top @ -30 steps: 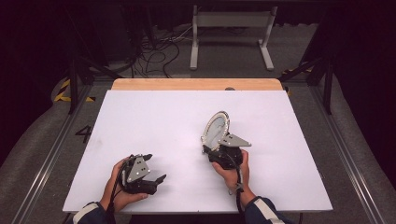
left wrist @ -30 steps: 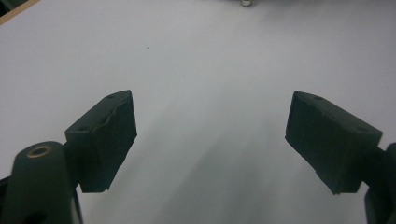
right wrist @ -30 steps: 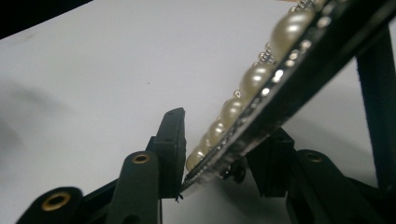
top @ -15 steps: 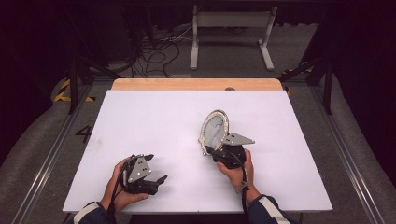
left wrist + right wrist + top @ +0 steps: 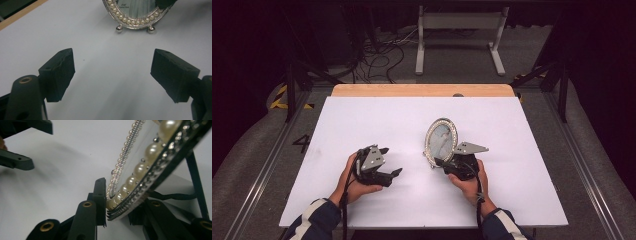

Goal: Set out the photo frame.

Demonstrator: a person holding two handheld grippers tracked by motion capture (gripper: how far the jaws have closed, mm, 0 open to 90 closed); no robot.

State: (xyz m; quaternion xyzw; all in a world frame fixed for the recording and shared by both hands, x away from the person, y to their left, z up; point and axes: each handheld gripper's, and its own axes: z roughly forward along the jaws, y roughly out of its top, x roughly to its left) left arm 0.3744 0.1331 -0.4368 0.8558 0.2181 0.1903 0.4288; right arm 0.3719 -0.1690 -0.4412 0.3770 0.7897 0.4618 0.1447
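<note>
- On the white table (image 5: 362,115), right of centre, an oval pearl-rimmed picture frame (image 5: 441,141) is being stood upright by the right gripper (image 5: 443,162), so the step in hand looks like the propping-up bit.
- Its 2 little ball feet (image 5: 119,28) are seen resting on the tabletop in the left gripper view, glass facing that camera.
- The right gripper's jaws have just been closing, and in the right gripper view the frame's lower rim (image 5: 125,202) is clamped between them, pearls squashed against the left pad. So: clenched on the frame, no doubt there.
- A thin dark back strut (image 5: 197,185) is visible behind the frame; whether it is properly planted can't be told.
- The left gripper (image 5: 389,162) is held off to the side, well apart from the frame, with jaws spread wide and nothing between them but bare table.
- Pose-wise: the right hand (image 5: 467,182) is kept low near the table's front half, gripper pointed away from the person, grey plate on top. The left hand (image 5: 354,182) is wrapped around its gripper, which is angled towards the frame.
- Next move, as a guess: the frame probably needs to be checked for balance before it's let go. A gentle release is called for, since a jerk could tip it on those tiny feet. The free gripper could be brought in to steady the rim.
</note>
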